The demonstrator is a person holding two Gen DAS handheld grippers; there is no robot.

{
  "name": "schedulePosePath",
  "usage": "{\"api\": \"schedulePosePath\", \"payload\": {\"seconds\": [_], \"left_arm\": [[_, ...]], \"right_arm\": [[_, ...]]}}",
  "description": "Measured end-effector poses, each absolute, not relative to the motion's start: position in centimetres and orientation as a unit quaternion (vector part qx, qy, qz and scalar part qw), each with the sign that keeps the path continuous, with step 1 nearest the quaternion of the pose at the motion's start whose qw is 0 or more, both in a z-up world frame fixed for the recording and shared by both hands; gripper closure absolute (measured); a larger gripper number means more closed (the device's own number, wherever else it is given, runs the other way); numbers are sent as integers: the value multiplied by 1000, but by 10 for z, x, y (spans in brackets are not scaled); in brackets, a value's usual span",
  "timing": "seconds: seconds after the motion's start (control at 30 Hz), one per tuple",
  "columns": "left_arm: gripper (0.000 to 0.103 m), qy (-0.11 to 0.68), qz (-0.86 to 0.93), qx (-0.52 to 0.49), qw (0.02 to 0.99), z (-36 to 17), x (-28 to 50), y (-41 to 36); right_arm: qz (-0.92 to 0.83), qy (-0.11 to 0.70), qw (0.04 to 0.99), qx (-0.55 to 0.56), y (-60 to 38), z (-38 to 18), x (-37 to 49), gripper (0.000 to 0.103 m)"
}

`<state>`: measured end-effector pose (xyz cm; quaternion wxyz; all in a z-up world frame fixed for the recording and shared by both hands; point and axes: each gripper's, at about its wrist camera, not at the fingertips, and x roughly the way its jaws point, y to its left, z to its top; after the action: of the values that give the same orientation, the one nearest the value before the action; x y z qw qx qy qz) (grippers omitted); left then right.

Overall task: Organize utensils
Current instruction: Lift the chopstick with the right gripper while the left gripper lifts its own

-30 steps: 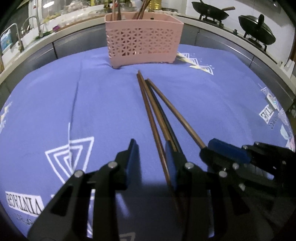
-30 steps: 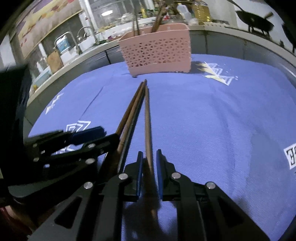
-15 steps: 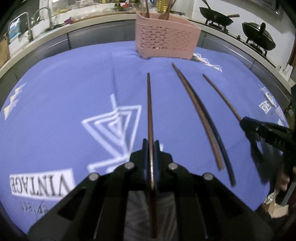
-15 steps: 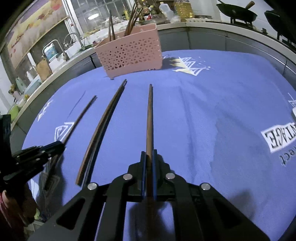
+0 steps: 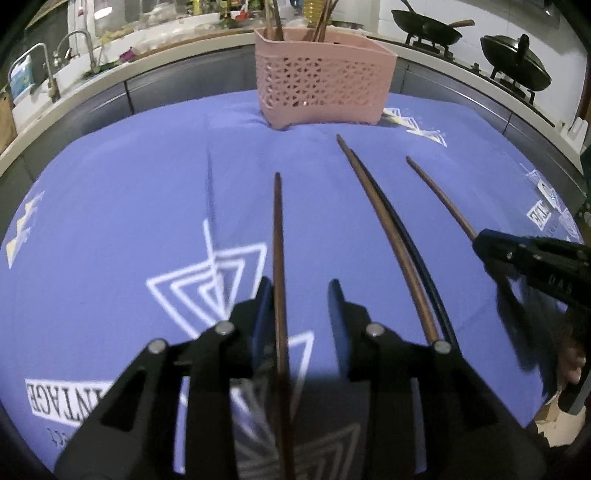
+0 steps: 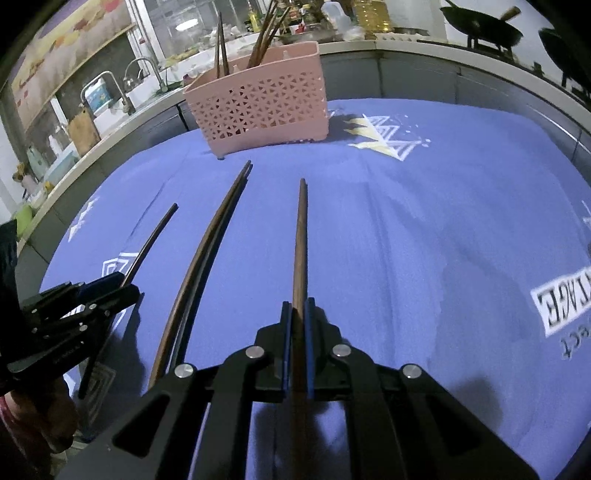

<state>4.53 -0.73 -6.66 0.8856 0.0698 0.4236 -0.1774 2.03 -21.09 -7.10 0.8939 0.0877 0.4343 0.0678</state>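
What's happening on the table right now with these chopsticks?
The right gripper is clamped on one brown chopstick that points toward the pink basket. The left gripper stands open around another chopstick, which lies against one finger. A brown and black pair lies on the blue cloth between them. The basket already holds several chopsticks.

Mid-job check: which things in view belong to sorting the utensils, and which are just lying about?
Job:
- basket
- right chopstick, in the shut right gripper
- left chopstick, inside the open left gripper
- loose pair on the cloth

Lying about:
- wok
- lidded pan
- faucet
- oil bottle
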Motion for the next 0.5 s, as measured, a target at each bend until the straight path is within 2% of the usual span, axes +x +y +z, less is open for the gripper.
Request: {"api": "schedulePosePath", "payload": {"seconds": [0.5], "left_arm": [[73, 423, -147, 79, 891, -67, 52, -18]], "right_arm": [[87, 429, 896, 72, -209, -70, 60, 94]]}}
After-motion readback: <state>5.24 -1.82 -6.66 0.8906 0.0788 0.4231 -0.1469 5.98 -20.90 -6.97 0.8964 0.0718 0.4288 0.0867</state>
